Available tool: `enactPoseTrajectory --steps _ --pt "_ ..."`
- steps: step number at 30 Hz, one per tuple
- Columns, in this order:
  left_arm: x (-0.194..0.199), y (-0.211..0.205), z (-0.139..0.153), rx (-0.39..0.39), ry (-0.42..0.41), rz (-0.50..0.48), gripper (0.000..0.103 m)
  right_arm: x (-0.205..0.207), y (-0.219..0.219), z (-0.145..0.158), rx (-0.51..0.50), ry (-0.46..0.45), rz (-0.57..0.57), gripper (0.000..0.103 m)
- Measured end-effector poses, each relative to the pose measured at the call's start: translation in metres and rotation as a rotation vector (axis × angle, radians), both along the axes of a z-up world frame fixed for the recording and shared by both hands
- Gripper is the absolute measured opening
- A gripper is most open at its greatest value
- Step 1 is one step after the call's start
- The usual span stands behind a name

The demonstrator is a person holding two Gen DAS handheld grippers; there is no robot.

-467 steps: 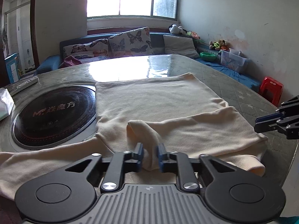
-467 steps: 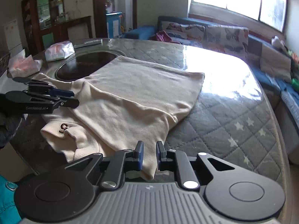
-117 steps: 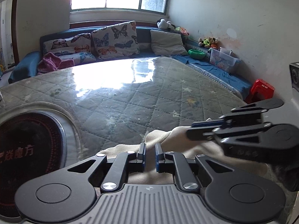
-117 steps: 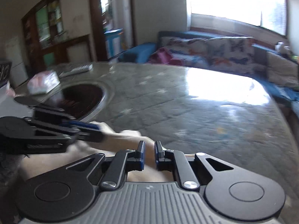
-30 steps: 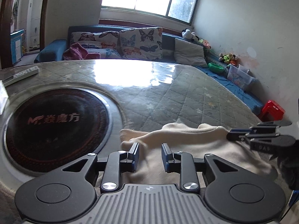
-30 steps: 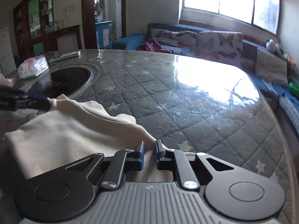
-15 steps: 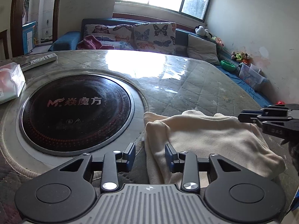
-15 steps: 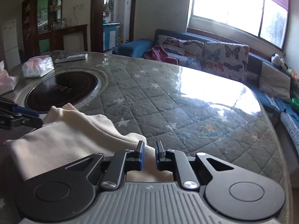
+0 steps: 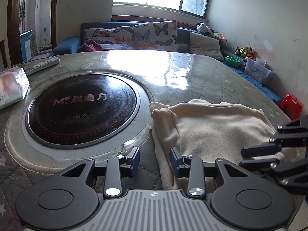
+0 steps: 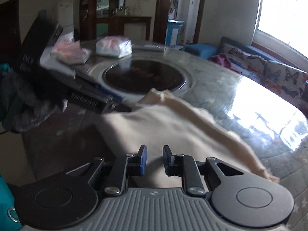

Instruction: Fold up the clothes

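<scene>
A cream garment (image 9: 209, 127) lies folded into a compact pile on the quilted table, just right of the black round cooktop (image 9: 82, 107). My left gripper (image 9: 155, 158) is open, its jaws wide apart over the pile's left edge, holding nothing. My right gripper (image 9: 269, 154) shows at the right edge of the left wrist view. In the right wrist view the same garment (image 10: 173, 127) is blurred, and my right gripper (image 10: 154, 158) hovers open above it. The left gripper (image 10: 92, 96) appears there at the pile's far left corner.
A tissue pack (image 9: 11, 86) and a remote control (image 9: 43, 65) lie left of the cooktop. Two plastic packs (image 10: 113, 47) sit behind the cooktop (image 10: 143, 76). A sofa with butterfly cushions (image 9: 154, 36) runs behind the table. A red stool (image 9: 291, 105) stands by the wall.
Both grippers have let go of the cream garment and opened. The left one widened and drew back; the right one swung left, its view now blurred.
</scene>
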State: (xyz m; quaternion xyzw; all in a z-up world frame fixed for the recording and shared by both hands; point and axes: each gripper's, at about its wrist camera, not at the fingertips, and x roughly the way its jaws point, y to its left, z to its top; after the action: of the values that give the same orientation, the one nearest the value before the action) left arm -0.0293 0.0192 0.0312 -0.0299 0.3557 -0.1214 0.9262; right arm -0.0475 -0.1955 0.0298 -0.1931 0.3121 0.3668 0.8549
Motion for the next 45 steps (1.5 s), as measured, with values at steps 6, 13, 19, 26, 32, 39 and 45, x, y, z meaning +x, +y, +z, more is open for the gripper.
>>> enactPoseTrajectory --steps 6,13,19,26,32,39,45 --pt "-0.007 0.003 0.0 0.013 0.0 -0.002 0.038 -0.009 0.015 0.009 -0.009 -0.05 0.055 0.017" --pt "-0.016 0.011 0.002 0.002 -0.009 0.0 0.038 -0.009 0.038 -0.001 -0.041 -0.017 0.117 0.016" --pt "-0.01 0.042 0.014 -0.095 -0.01 0.078 0.039 -0.012 0.048 0.014 -0.053 -0.039 0.178 0.017" --pt "-0.009 0.053 0.023 -0.174 -0.008 0.108 0.053 -0.018 0.078 0.002 -0.124 -0.048 0.277 0.032" --pt "-0.007 0.05 0.018 -0.255 0.025 0.104 0.063 -0.02 0.09 -0.011 -0.157 -0.06 0.261 0.031" --pt "-0.004 0.05 0.011 -0.338 0.072 0.14 0.07 -0.015 0.082 -0.007 -0.108 -0.031 0.211 0.015" --pt "-0.011 0.039 0.017 -0.273 0.034 0.135 0.07 -0.021 0.053 0.006 -0.003 0.009 0.145 0.022"
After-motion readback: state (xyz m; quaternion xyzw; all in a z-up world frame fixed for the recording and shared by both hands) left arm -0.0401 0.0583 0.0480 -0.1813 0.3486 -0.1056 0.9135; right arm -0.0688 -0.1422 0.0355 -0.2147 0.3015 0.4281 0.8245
